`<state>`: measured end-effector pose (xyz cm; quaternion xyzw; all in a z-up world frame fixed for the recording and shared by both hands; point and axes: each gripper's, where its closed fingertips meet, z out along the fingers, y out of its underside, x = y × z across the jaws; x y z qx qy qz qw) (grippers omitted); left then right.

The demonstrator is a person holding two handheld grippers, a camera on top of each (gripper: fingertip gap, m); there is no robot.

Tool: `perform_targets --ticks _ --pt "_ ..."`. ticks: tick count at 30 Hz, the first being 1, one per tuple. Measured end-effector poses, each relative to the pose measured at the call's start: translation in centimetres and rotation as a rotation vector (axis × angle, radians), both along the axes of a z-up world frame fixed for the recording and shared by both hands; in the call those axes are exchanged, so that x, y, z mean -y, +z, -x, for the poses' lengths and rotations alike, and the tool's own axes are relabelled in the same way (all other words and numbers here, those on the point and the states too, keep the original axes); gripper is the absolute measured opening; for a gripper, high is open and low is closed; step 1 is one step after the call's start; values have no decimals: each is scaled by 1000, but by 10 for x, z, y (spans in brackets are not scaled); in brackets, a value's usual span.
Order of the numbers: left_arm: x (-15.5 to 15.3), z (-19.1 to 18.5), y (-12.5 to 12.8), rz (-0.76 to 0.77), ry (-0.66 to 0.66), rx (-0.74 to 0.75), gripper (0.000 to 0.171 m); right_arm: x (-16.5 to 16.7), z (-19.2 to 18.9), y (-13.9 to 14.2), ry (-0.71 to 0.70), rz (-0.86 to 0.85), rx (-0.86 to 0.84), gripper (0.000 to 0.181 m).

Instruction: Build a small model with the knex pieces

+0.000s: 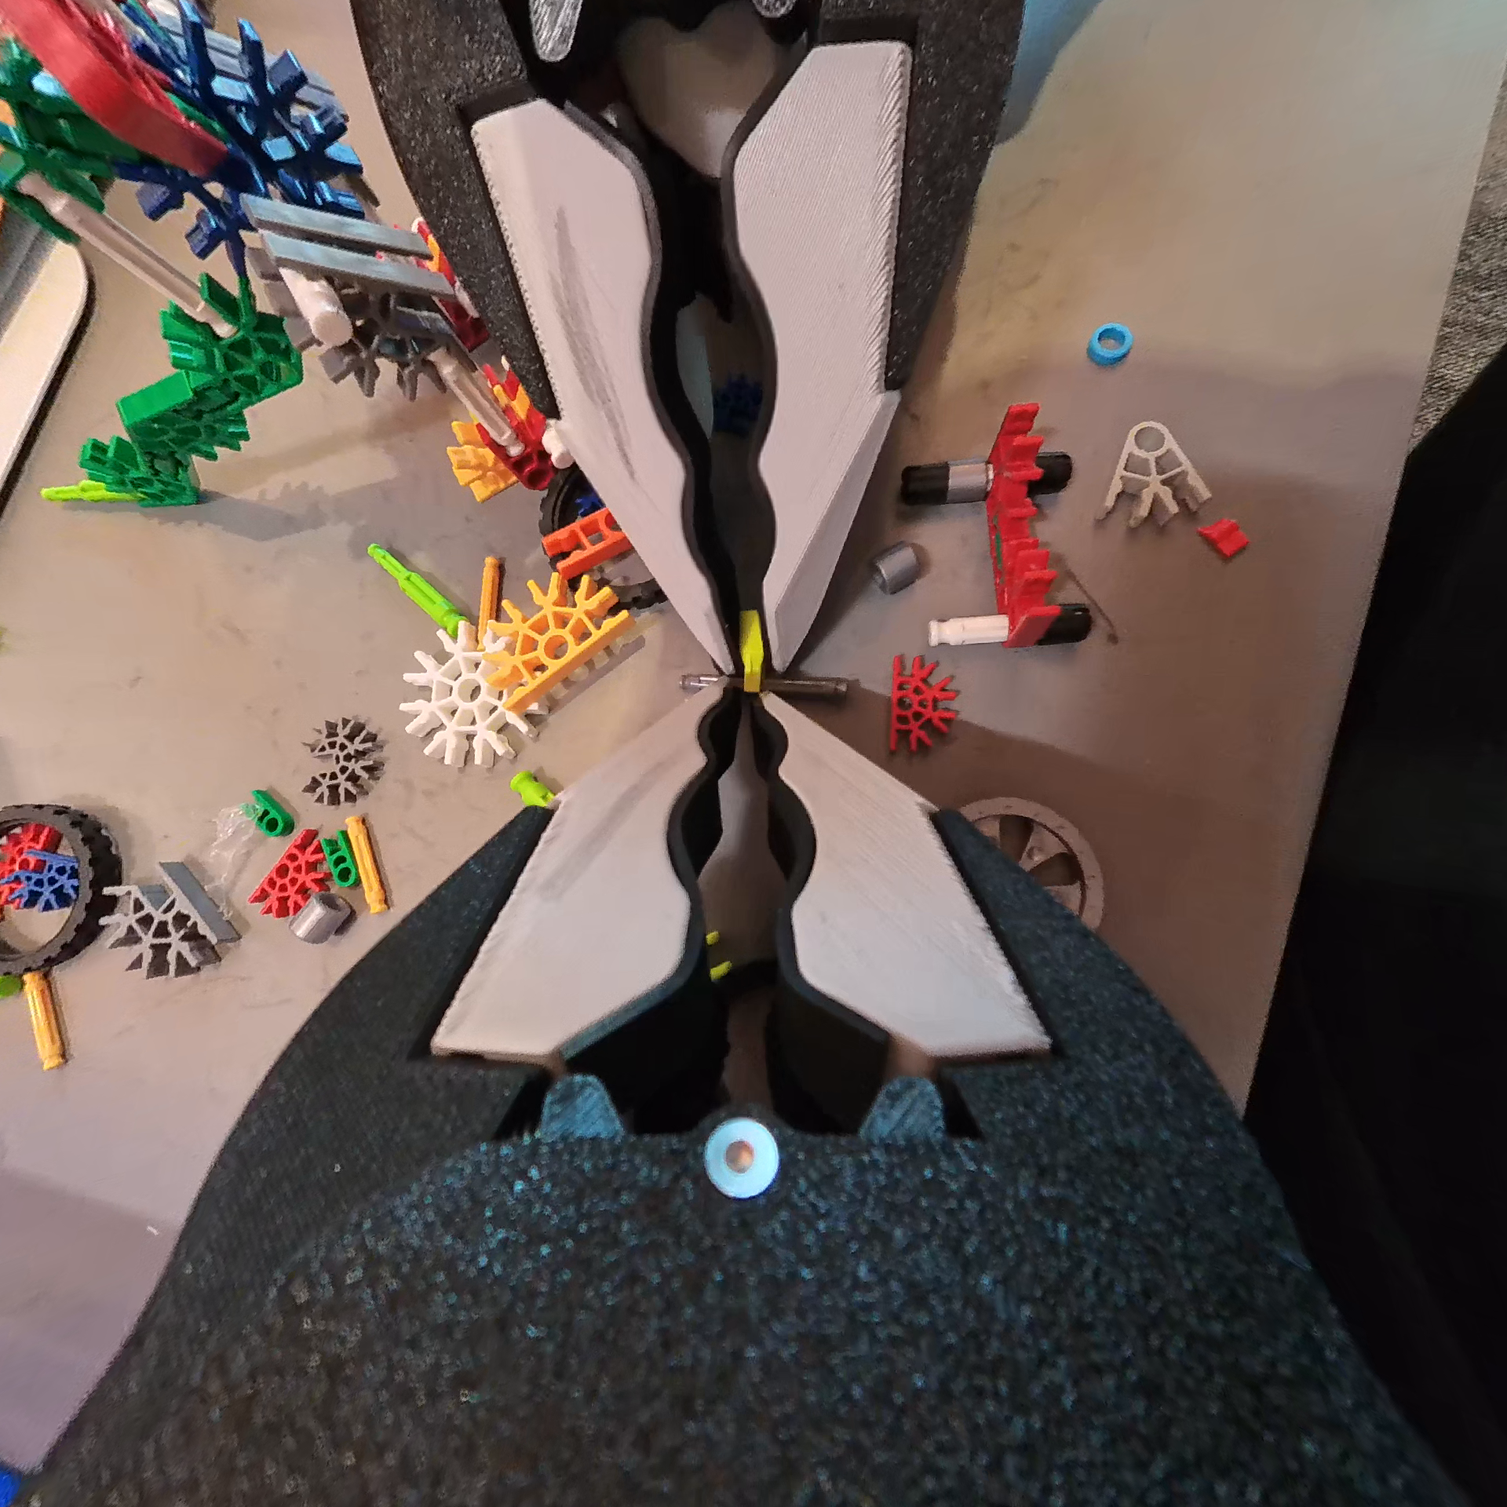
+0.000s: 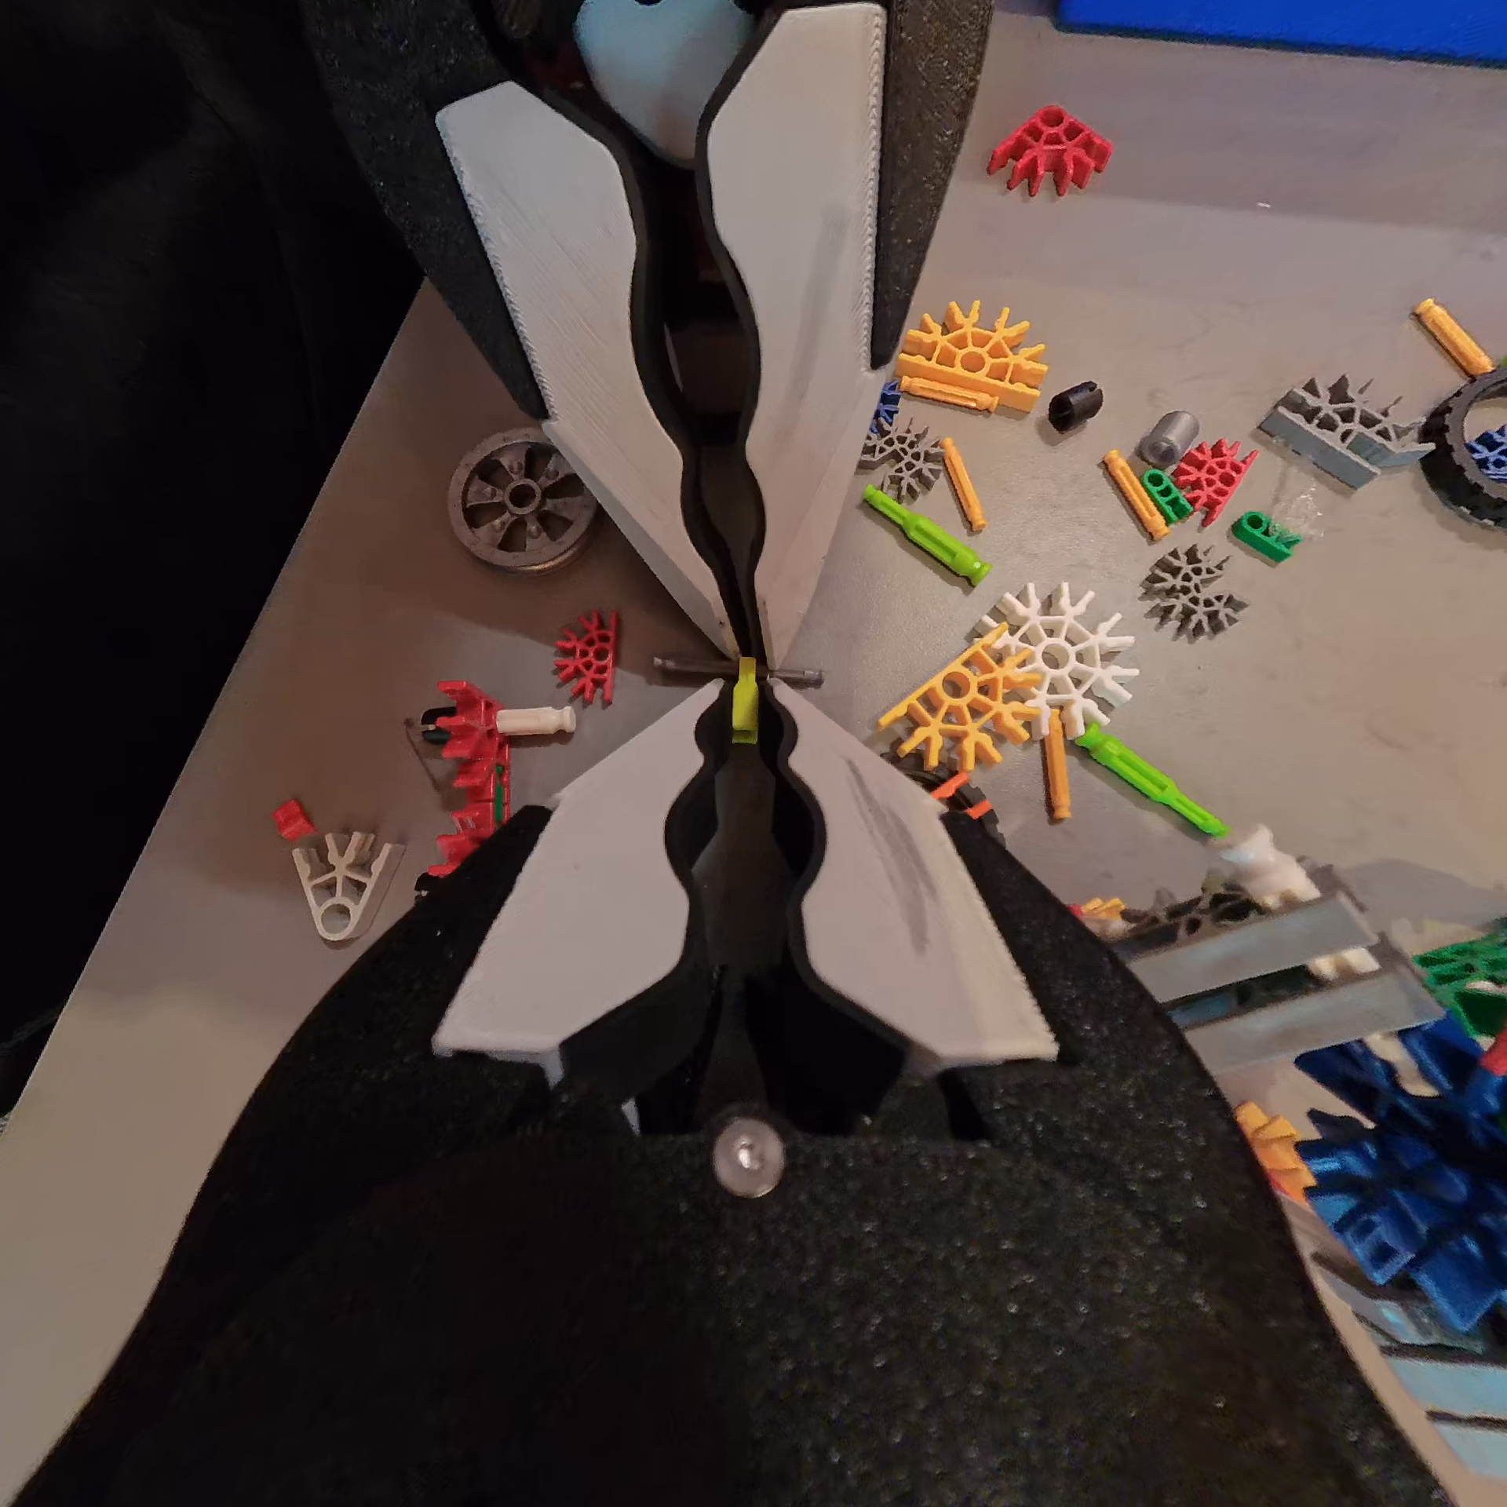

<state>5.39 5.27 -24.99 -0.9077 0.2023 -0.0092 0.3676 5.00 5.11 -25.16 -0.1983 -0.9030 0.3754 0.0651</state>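
Jaws of both grippers nearly closed, meeting tip to tip above the table [image 1: 1182, 245]. Right gripper [image 2: 744, 691] pinches a small yellow-green clip [image 2: 744, 711], long axis running along its fingers and out toward the opposite tips. Left gripper [image 1: 740, 698] appears to clamp a thin grey rod [image 1: 815, 687] at mid-length; the rod lies crosswise to both sets of fingers, ends sticking out either side. Clip's free end sits right on the rod, at right angles to it; whether it is snapped on cannot be told. Left wrist view shows the clip's tip at the rod but not its length; right wrist view shows more of the clip body in the grip. Outward: red fan piece [image 1: 921, 703] just beside, white snowflake piece [image 1: 461, 705] near, grey wheel hub [image 2: 522, 499] by the table edge, built model [image 1: 245, 163] well apart.
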Motion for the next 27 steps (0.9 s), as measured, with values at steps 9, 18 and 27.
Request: perform_targets --ticks 9,18,27 --pt "0 1 -2 -4 17 -17 0 -1 -2 1 11 -18 -1 9" --pt "0 1 -2 -5 18 -21 0 -8 0 7 9 -15 5 12" --pt "0 1 -2 -8 16 -30 0 -16 -2 4 24 -40 18 4"
